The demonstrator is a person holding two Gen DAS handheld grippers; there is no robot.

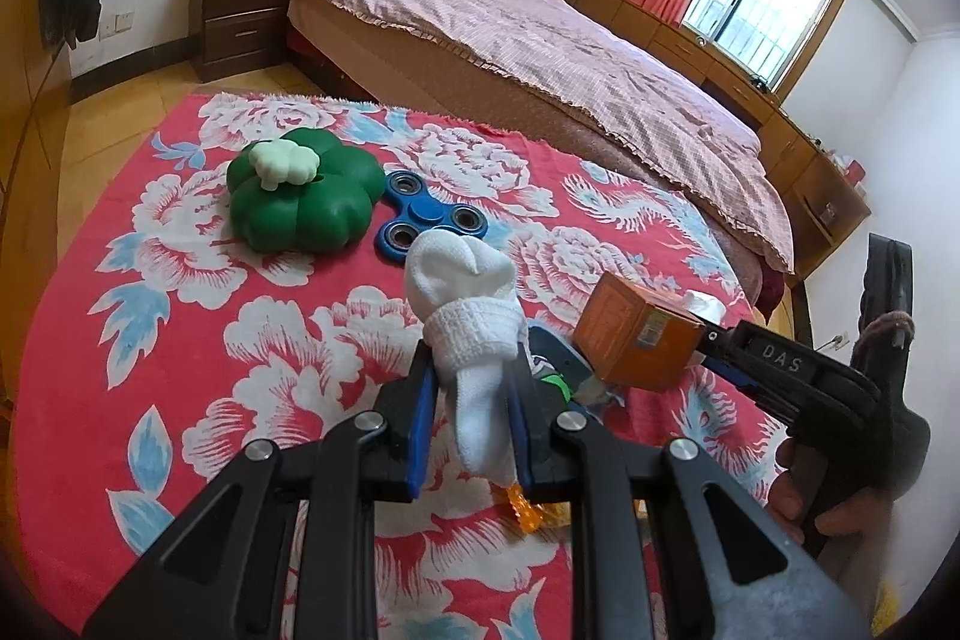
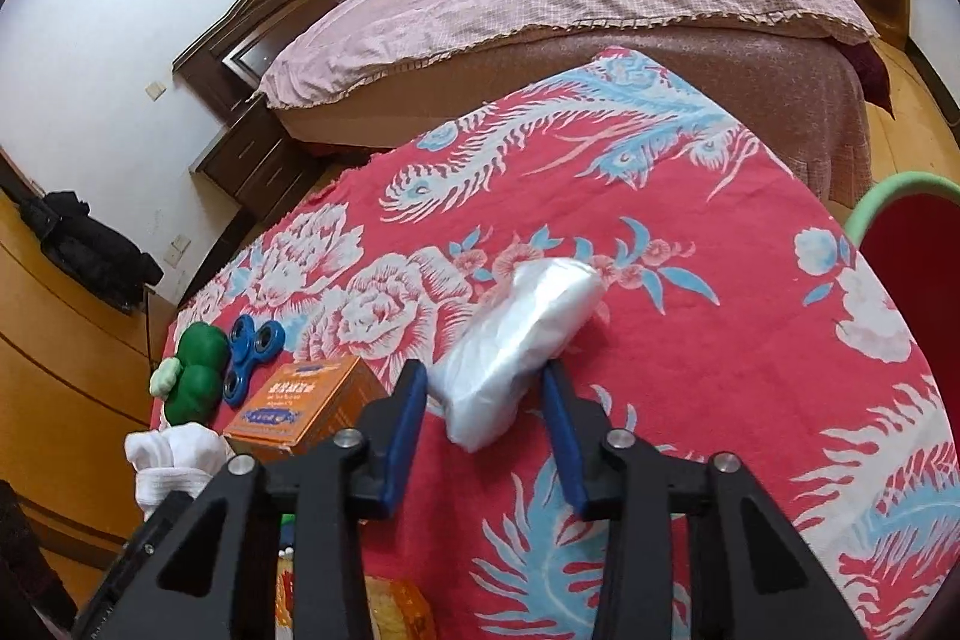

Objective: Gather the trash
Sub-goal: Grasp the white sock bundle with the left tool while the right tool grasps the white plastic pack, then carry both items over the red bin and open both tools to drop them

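Plastic bag bundle (image 2: pixel 522 334): clear, crumpled into a soft roll, lying on the counter (image 2: pixel 720 340) over the red floral cloth, right between the pads of the right tongs (image 2: pixel 483 376). Long axis running away from the tongs and slanting to the far right, so only the near half sits inside the jaws, the far end poking out past the fingertips. Much nearer the right hand than the left.

Right tongs: narrowed to about the width of the roll, blue pads seemingly pressed against both flanks near the tips, a light pinch rather than a firm squeeze by the look of it. Probably enough to lift something this light, though slippery film could slide out of a grip so close to the fingertips.

Left tongs (image 1: pixel 471 376): clamped almost fully together on a rolled white sock (image 1: pixel 468 304), held clear above the cloth.

Orange carton (image 2: pixel 306 400) just left of the right tongs, standing on the counter, not gripped. Blue fidget spinner (image 1: pixel 429 214) and green clover-shaped toy (image 1: pixel 300 196) farther off, touching each other. Red container with a pale green rim (image 2: pixel 912 244) at the right edge of the counter, likely the place for the trash.
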